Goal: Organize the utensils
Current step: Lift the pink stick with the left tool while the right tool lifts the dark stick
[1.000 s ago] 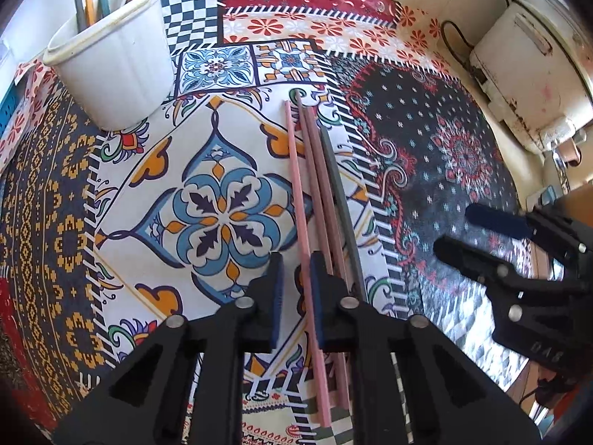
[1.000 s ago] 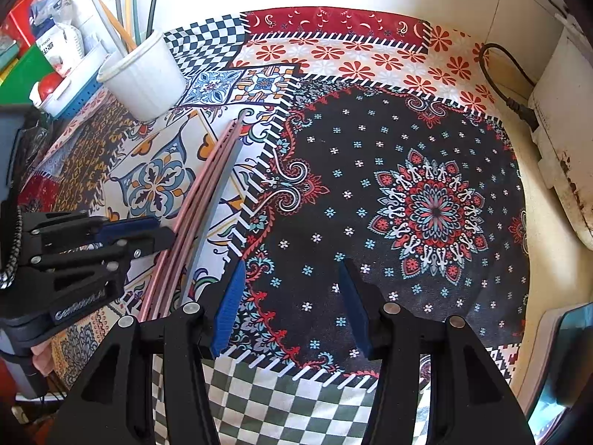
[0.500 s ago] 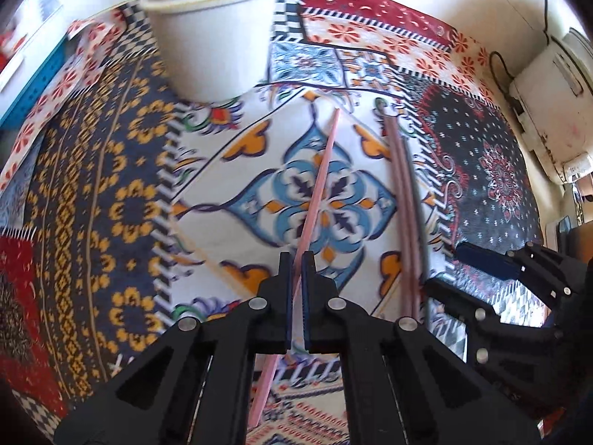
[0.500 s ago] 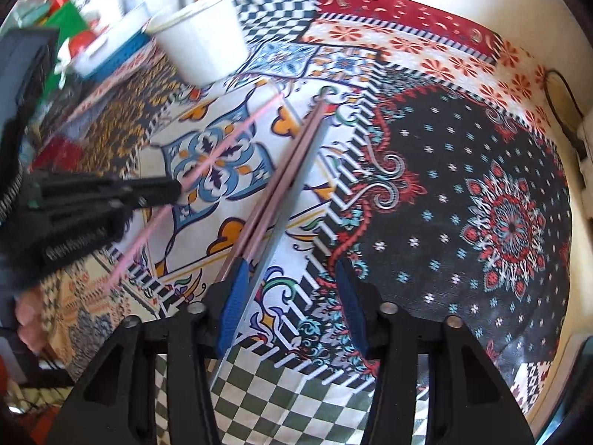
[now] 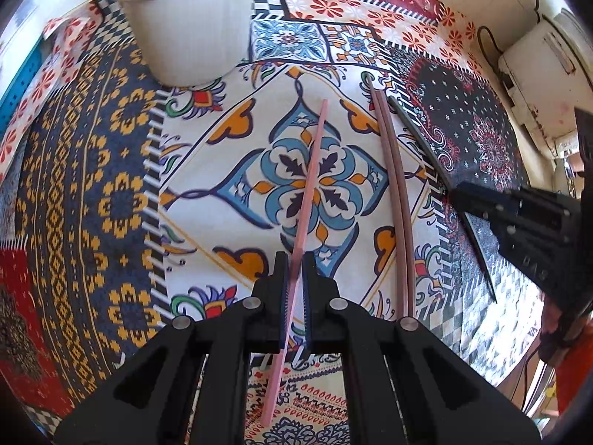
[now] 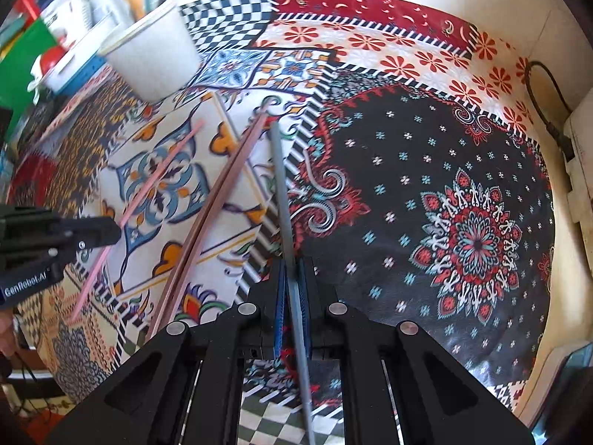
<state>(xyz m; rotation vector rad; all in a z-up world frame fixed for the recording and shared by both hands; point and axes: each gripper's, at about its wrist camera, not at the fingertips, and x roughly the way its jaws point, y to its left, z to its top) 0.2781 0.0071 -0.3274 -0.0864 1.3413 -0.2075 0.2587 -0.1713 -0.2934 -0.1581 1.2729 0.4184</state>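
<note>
Both wrist views steep downward, close; share patterned cloth [image 5: 92, 200].

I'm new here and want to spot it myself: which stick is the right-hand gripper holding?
Start at the white tub at the back of the patterned cloth. Three pinkish sticks lie in front of it; right of them, at the dark patch's edge, runs the grey chopstick, pinched in the right gripper. It alone is grey.

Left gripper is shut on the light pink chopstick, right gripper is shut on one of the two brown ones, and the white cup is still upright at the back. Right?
Not quite. The right gripper is shut on the grey chopstick, as the right wrist view shows; the two brown chopsticks lie free on the cloth. The left gripper does grip the light pink chopstick, and the white cup stands upright.
</note>
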